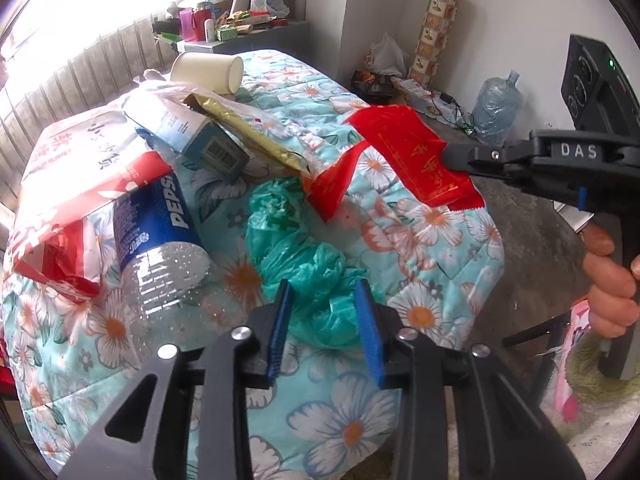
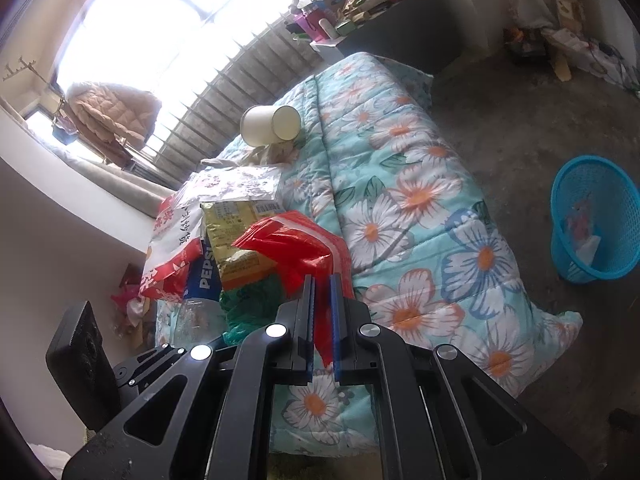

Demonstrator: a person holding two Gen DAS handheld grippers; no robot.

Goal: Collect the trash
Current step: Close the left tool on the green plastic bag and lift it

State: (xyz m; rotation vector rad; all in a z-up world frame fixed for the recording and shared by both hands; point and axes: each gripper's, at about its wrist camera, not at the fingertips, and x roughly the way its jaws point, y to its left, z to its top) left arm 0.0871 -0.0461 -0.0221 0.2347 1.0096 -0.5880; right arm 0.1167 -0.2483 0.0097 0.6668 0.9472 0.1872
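We look at a pile of trash on the flowered quilt (image 1: 420, 240), and both our grippers are busy with it.

The right gripper (image 2: 322, 312) has its jaws pressed together on a red wrapper (image 1: 404, 152). In the left wrist view the wrapper hangs in the air at about 2 o'clock, clear of the quilt. It is thin foil-like film – very light and limp, with no stiffness, and rather slippery. The pinch sits near one end, so the free end flaps; we judge that a grip nearer the middle is safer, but for such a light thing the end is enough.

The left gripper (image 1: 324, 320) points down at a crumpled green plastic bag (image 1: 296, 248), which lies in the middle of the quilt. The jaws are half spread, one blue pad on each side of the bag's near folds. We cannot tell if the pads already press the plastic. The bag is soft and weightless, it collapses under a pinch, so we think we must take a thick bunch of folds and not a single layer, which can slide out.

At 9 o'clock of the bag lies a Pepsi bottle (image 1: 160, 240) – stiff, round, smooth, likely to roll; the narrow part is best to hold. A paper cup (image 1: 208, 70) lies at 11 o'clock, easy to crush.

The blue basket (image 2: 596, 220) stands on the floor at 3 o'clock in the right wrist view.
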